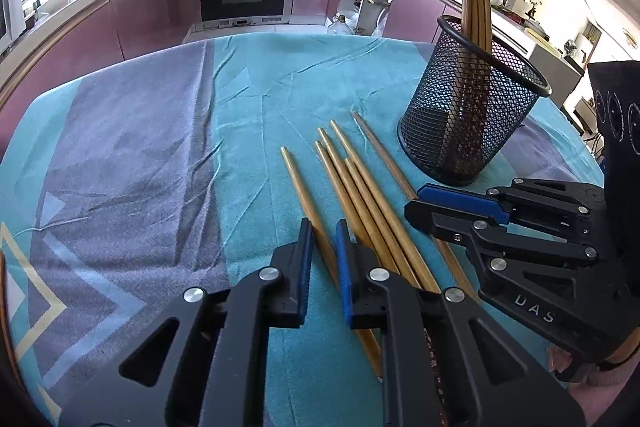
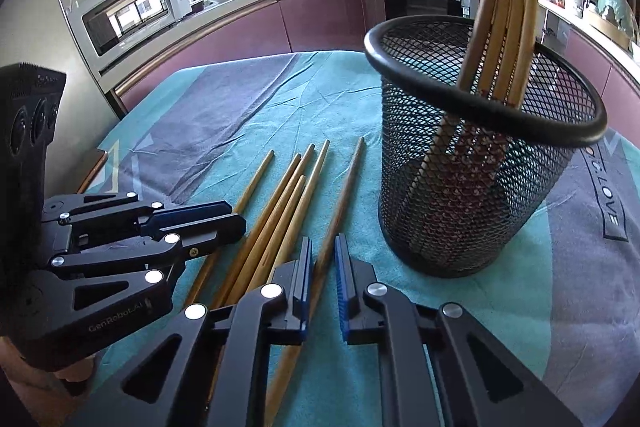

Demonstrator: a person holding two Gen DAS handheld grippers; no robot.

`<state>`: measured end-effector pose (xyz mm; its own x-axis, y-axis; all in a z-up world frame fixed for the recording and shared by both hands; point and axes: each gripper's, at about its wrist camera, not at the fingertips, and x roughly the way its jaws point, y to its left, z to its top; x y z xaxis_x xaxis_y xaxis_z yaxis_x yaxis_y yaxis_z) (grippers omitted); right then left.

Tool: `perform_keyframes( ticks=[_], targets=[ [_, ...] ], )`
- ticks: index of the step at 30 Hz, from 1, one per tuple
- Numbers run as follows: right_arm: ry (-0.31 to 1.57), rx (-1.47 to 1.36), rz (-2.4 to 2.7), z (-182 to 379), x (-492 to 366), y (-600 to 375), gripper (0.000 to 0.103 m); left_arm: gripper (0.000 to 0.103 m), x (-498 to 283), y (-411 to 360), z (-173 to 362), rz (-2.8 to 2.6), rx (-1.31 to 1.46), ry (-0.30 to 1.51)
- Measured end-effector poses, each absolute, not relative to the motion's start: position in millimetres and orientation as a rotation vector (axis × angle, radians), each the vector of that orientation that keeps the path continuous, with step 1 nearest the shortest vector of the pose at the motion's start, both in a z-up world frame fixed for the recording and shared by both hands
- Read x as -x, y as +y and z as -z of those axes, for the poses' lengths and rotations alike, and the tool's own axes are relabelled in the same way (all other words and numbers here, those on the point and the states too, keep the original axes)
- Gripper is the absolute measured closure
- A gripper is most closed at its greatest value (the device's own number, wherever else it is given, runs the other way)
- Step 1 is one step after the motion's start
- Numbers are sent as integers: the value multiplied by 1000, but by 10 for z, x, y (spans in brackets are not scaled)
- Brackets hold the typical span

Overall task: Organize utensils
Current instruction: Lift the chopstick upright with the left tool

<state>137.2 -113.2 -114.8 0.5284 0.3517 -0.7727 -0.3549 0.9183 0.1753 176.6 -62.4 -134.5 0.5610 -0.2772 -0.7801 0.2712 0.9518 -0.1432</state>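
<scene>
3 chopsticks (image 2: 506,7) stand in the mesh cup (image 2: 480,155), far right; 6 chopsticks (image 1: 360,195) remain on the table (image 1: 140,147). Left tongs (image 1: 322,263) and right tongs (image 2: 323,271) each pinch 1

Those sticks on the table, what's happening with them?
A person is tidying chopsticks with a gripper in each hand. Six loose chopsticks lie on the blue tablecloth. The left gripper is closed on the leftmost one, the right gripper on the rightmost one. Both sticks still lie on the cloth. A few chopsticks already stand in the black mesh cup beside them.
</scene>
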Motion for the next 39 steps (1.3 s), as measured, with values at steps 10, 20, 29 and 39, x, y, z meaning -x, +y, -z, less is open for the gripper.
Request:
perform_keyframes(
  ticks=[10, 20, 29, 39],
  targets=[
    [925, -47, -446, 1114, -1325, -1254, 97, 96, -1701, -578, 1323, 315, 44, 925],
    [880, -97, -519, 918, -1188, -1330, 97, 96, -1543, -459, 1097, 359, 78, 883],
    [790, -157, -581, 618, -1031, -1440, 97, 96, -1317, -285, 699, 462, 138, 809],
    [681, -194, -572, 299, -932, -1651, 97, 96, -1069, -63, 158, 551, 198, 677]
  ],
)
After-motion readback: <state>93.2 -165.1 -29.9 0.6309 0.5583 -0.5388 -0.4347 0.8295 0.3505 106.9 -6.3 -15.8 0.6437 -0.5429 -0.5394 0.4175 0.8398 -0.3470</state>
